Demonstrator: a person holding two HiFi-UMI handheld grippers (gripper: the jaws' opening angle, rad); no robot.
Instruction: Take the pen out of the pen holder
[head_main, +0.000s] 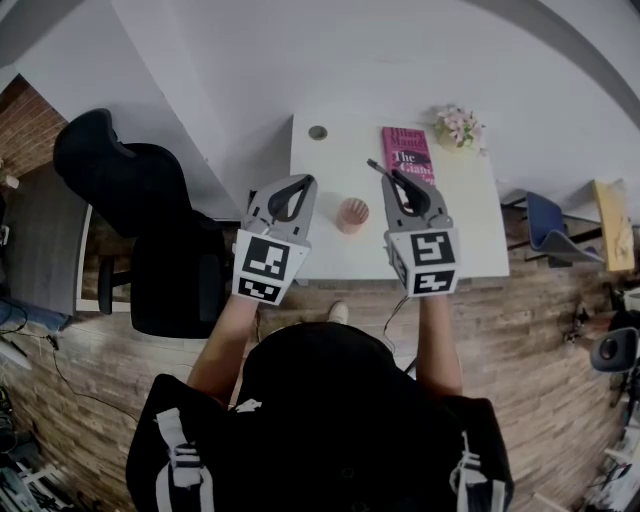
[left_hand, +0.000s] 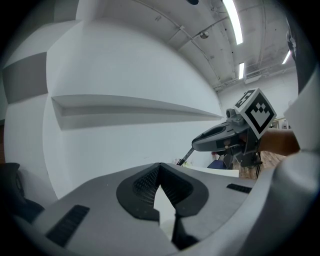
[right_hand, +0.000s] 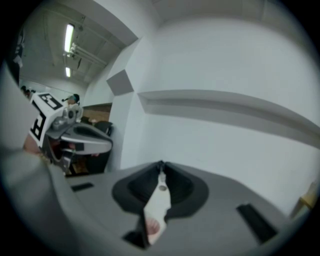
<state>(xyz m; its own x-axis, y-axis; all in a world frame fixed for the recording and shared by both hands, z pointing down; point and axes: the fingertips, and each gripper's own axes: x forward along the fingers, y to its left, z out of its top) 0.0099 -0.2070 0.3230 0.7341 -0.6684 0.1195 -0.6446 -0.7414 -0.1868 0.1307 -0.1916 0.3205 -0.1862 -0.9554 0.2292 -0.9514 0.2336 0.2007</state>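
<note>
We see the white rectangular table (head_main: 322, 180) filling the middle of the head view, with a black office chair (head_main: 160, 235) to its left and a pink-covered book (head_main: 408, 150) towards its upper right. The small pink cup-shaped pen holder (head_main: 352, 214) stands on the table, in the frame between the two grippers, and from above it looks empty, though we cannot see right into it.

The slim dark pen (head_main: 376, 167) is already out – it pokes up and left from the tips of the right gripper (head_main: 389, 179), clear of the holder. In the left gripper view it slants down from those tips at centre right. We judge the main step done; at most, setting the pen down is left.

Both grippers are held above the table's near edge, pointing away from the person and roughly level. The right jaws are pinched on the pen. The left gripper (left_hand: 159, 166) has its jaws together at the tips – nothing sits between them.
</note>
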